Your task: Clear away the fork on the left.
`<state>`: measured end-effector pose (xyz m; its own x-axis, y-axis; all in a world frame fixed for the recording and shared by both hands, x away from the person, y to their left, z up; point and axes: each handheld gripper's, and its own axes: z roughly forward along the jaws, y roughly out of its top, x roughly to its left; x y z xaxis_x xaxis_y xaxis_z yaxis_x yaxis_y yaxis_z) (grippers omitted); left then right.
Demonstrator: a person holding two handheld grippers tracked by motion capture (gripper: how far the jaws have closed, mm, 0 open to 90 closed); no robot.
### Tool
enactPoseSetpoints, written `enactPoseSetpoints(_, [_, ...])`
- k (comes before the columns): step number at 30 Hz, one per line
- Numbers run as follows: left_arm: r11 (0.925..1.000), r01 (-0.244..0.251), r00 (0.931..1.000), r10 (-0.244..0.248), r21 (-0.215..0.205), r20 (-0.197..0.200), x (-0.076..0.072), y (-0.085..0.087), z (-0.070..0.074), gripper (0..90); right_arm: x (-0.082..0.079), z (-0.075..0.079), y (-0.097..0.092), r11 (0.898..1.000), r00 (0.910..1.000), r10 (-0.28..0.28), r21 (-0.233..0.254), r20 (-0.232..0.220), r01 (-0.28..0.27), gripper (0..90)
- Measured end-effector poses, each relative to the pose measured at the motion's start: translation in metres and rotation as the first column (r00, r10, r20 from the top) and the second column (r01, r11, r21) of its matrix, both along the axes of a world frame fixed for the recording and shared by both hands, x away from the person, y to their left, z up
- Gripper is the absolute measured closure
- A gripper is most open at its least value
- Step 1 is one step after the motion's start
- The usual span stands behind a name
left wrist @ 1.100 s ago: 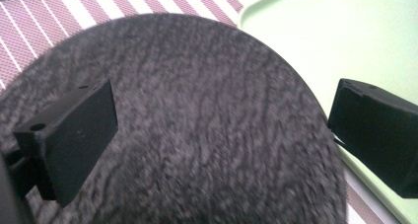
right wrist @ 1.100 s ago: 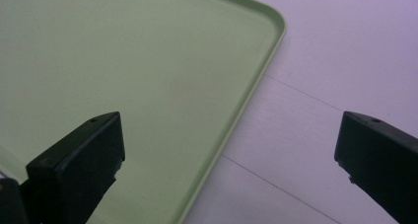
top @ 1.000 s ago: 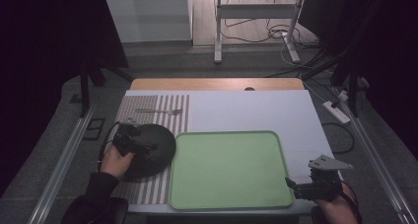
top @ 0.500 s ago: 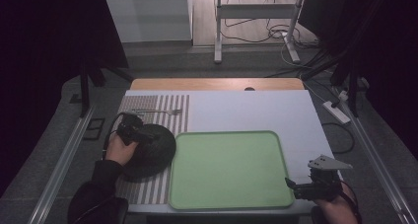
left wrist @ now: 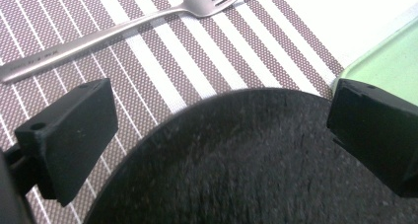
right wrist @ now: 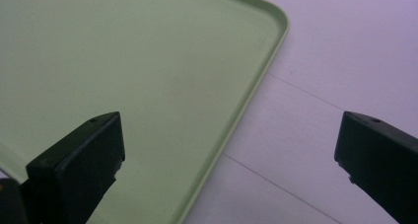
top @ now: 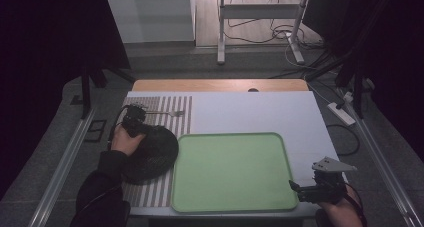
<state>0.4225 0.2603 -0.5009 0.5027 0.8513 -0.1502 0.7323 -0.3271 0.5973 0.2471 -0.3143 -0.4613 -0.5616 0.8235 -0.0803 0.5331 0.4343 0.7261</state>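
White tabletop point(top: 250, 112) carries a striped placemat point(top: 172, 107) at nine o'clock, with a fork point(top: 165, 113) and a dark plate point(top: 150, 154) on it. That plate looks stiff and breakable; its rim seems the best hold. Left gripper point(top: 134, 118) hovers above it, jaws apart. Right gripper point(top: 305, 189), jaws apart, waits at five o'clock by the green tray point(top: 230, 172). Fork tines are clear in the left gripper view.
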Motion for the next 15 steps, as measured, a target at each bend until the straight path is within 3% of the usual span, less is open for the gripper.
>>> enactPoseSetpoints(15, [0.9995,-0.022,0.9991,0.023,0.02,-0.035,0.037,0.006,-0.003,0.0,0.0,0.0,0.0,1.0,1.0,0.003,-0.003,-0.002,-0.003,0.0])
